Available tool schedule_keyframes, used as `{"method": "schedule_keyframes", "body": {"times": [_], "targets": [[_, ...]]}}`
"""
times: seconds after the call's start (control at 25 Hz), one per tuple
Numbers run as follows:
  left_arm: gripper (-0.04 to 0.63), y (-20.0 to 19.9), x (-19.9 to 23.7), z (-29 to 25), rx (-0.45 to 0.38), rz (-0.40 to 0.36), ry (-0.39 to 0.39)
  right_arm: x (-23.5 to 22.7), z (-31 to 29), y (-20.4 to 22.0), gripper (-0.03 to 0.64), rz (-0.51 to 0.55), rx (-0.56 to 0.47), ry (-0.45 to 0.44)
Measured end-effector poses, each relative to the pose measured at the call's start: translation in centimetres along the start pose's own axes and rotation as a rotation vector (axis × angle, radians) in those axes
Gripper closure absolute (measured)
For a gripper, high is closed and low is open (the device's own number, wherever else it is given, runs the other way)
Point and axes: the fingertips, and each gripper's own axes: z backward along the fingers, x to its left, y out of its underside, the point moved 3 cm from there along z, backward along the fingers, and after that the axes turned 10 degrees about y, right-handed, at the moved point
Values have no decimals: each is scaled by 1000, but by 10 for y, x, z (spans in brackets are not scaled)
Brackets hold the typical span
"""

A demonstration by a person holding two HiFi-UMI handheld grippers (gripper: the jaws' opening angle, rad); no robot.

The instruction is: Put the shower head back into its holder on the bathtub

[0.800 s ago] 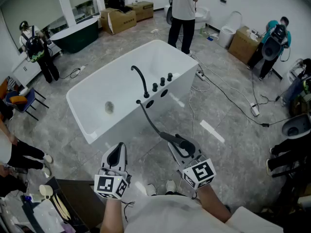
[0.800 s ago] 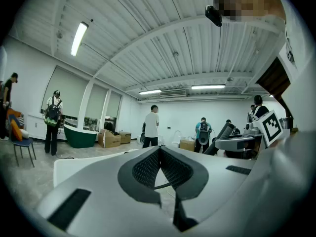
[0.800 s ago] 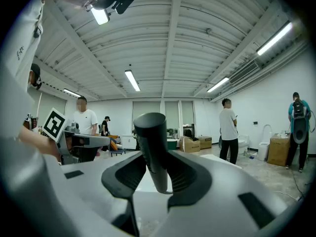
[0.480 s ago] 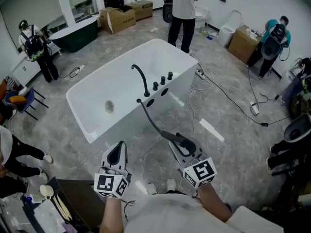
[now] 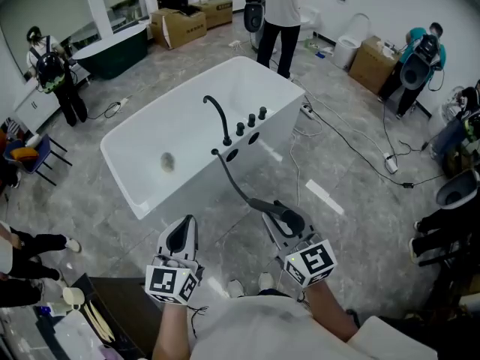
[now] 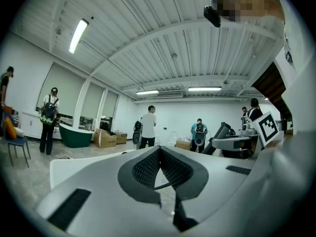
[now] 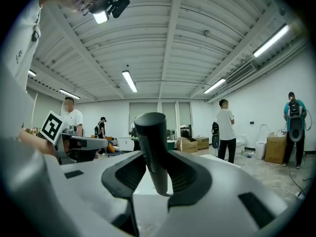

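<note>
The white bathtub (image 5: 136, 201) stands ahead of me, with a black curved faucet (image 5: 217, 118) and three black knobs (image 5: 250, 123) on its near rim. A black hose (image 5: 231, 181) runs from that rim down to the black shower head (image 5: 289, 217). My right gripper (image 5: 279, 220) is shut on the shower head's handle (image 7: 154, 147), held level in front of the tub, about a step from it. The handle stands upright between the right gripper's (image 7: 157, 174) pads. My left gripper (image 5: 180, 235) hangs beside it, shut and empty, its pads meeting at the tip (image 6: 159, 149).
Cables (image 5: 352, 152) trail over the grey floor right of the tub. A person (image 5: 279, 17) stands behind the tub, others stand at the left (image 5: 56, 73) and right (image 5: 412, 70). Cardboard boxes (image 5: 180, 25) and a green tub (image 5: 112, 51) are at the back.
Both grippers and the shower head keep almost the same place. The people at the left edge have shifted a little.
</note>
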Motion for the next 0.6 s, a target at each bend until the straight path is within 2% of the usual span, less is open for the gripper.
{"method": "schedule_keyframes", "body": {"times": [0.6], "targets": [[584, 0, 20, 20, -23, 11, 32, 18, -7, -12, 472, 32, -27, 37]]}}
